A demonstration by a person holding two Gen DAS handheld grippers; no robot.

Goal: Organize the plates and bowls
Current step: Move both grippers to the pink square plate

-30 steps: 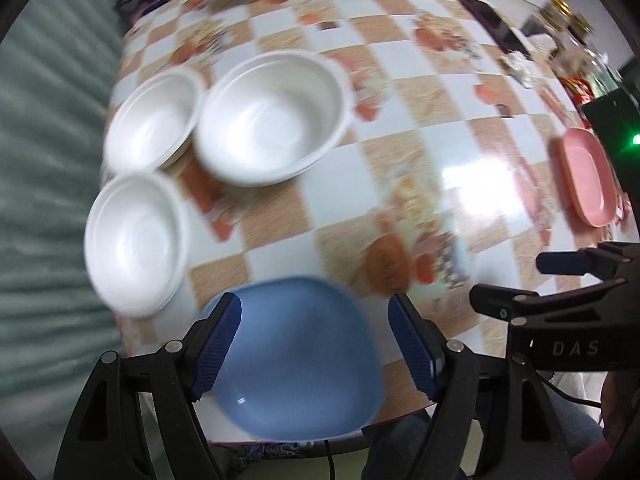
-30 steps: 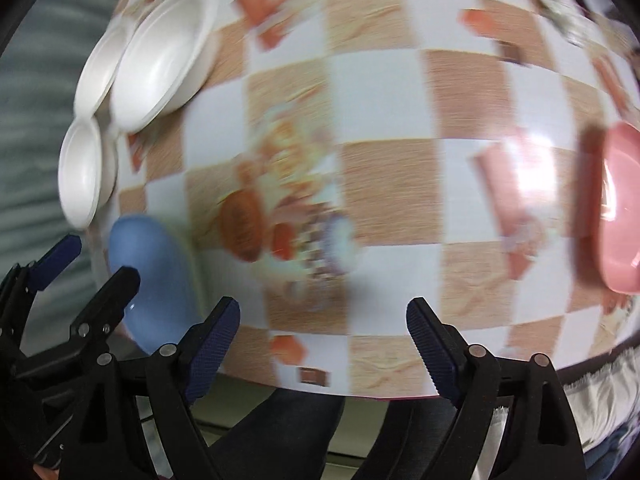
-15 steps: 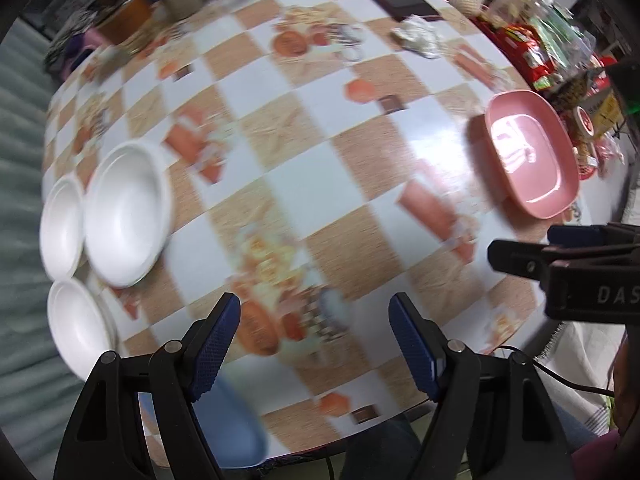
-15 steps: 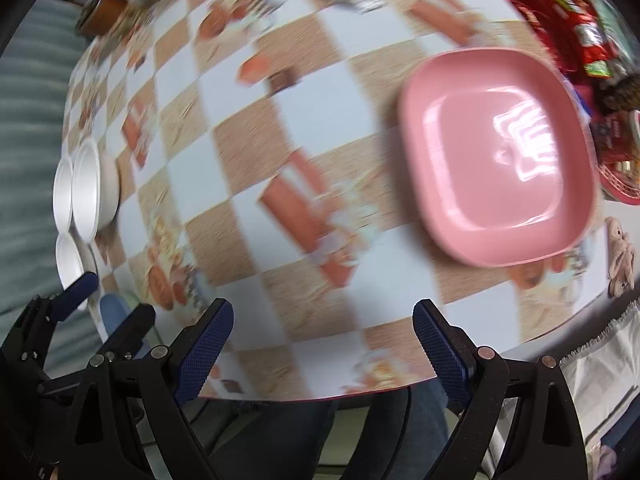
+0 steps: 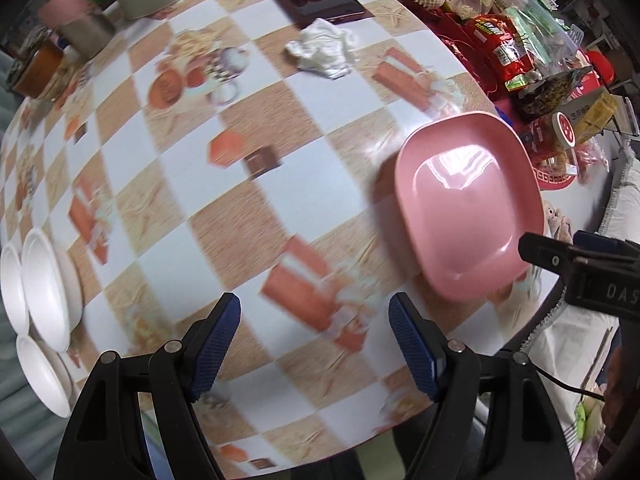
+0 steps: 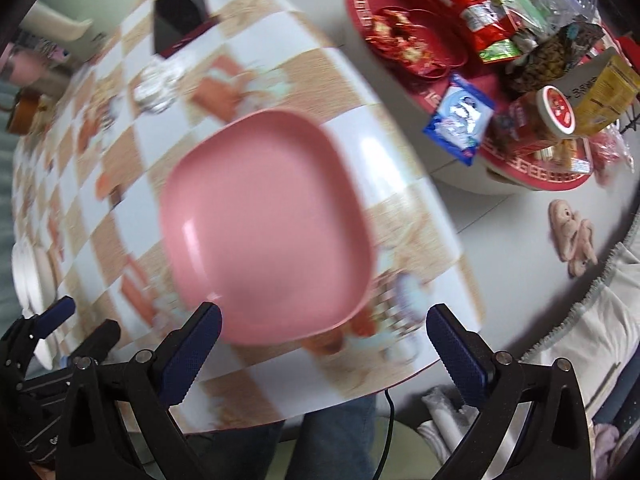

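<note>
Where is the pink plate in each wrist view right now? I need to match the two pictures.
Left wrist view: the pink plate lies right of centre, near the table's right edge, empty, beyond the right hand-held gripper.
Right wrist view: the pink plate fills the centre, blurred, just ahead of the opening fingers, nothing between them.
Shared landmark: the crumpled white tissue, lying beyond the plate in both.

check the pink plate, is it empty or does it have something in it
Empty. The pink plate sits right side up on the table, and both views show only its bare, glossy inside.
</note>
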